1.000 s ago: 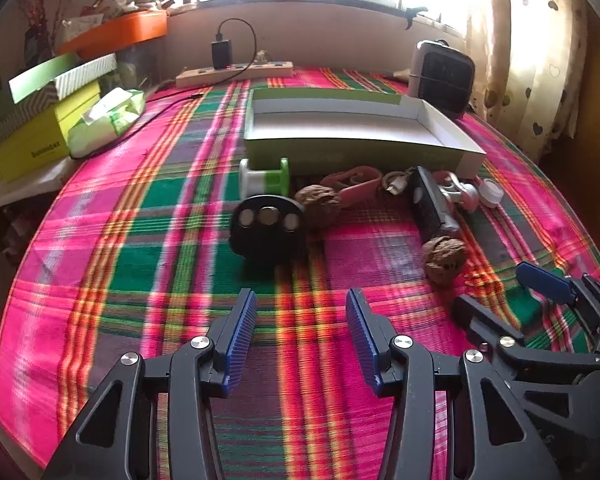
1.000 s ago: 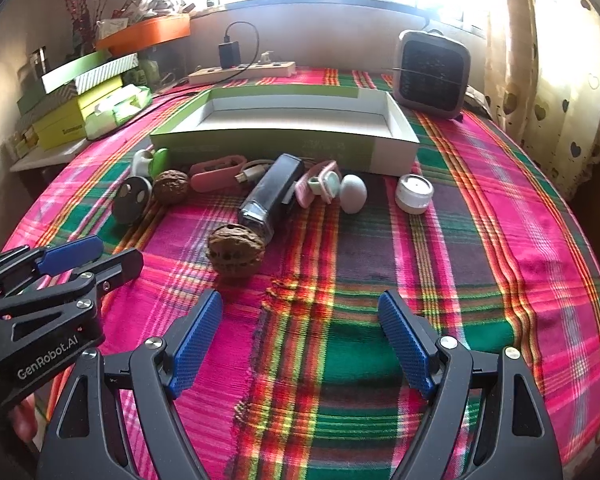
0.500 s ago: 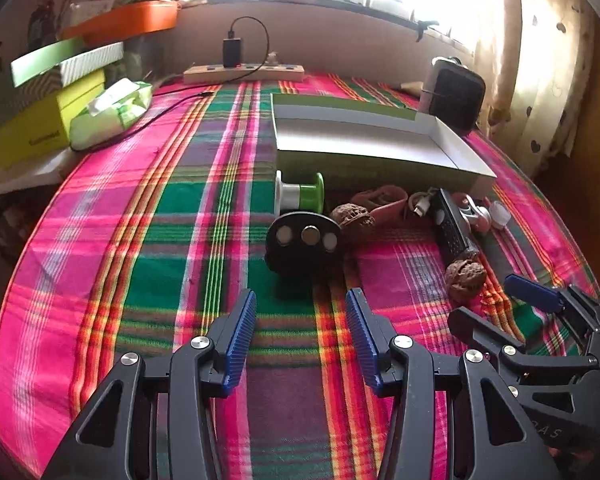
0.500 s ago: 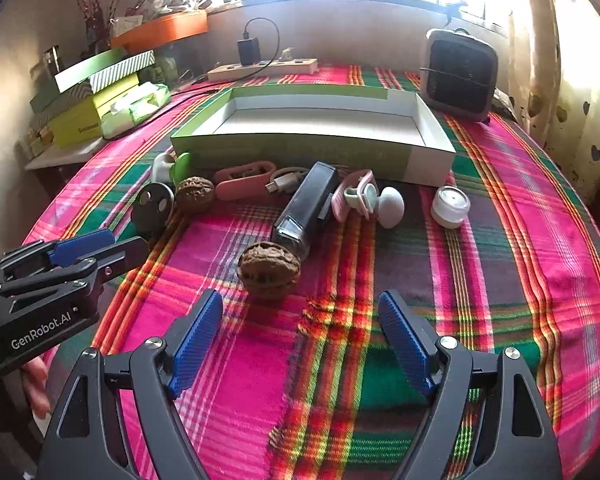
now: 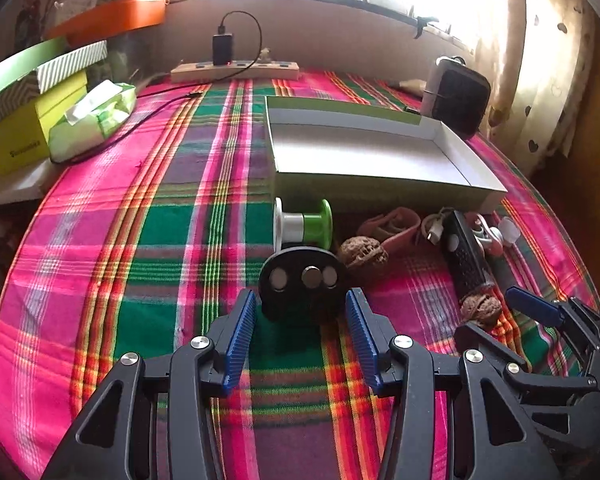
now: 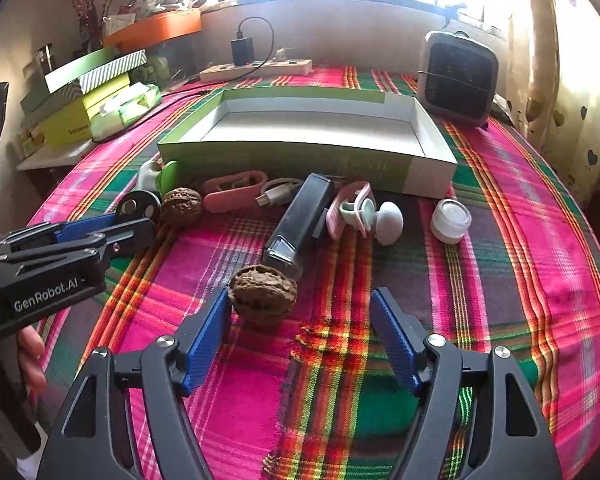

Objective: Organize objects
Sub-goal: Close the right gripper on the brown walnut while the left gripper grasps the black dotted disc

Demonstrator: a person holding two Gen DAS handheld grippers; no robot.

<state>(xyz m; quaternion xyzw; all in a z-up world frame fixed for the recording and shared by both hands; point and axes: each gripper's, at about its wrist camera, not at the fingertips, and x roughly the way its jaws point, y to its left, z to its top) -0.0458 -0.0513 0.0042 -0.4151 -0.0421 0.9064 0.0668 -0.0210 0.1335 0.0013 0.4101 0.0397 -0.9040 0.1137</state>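
Left wrist view: your left gripper (image 5: 300,338) has its jaws apart, straddling the black disc (image 5: 302,284) — the disc stands on edge at the fingertips, its sides just beside the blue pads (image 5: 242,336), no clear contact. Three round metal studs show on its face. At 12 o'clock from the disc, a white-and-green spool (image 5: 303,226) lies on its side against the front wall of the open green box (image 5: 380,196). A walnut (image 5: 362,254) sits at 2 o'clock from the disc, touching or nearly so.

Right wrist view: your right gripper (image 6: 300,334) has open jaws that have just been closing in. The second walnut (image 6: 263,295) lies between the fingertips, off to the left — the left pad is right up against it, the right pad well clear. No grip yet.

At 12 o'clock from that walnut: a black rectangular device (image 6: 298,220), its near end just beside the nut. At 1 o'clock, a pink-and-mint clip (image 6: 354,208) and a white knob (image 6: 389,222); at 2 o'clock, a small white jar (image 6: 451,220). A pink case (image 6: 234,192) and a USB cable (image 6: 278,194) lie before the box wall.

Everything rests on the plaid tablecloth (image 6: 500,260). The box holds nothing visible.
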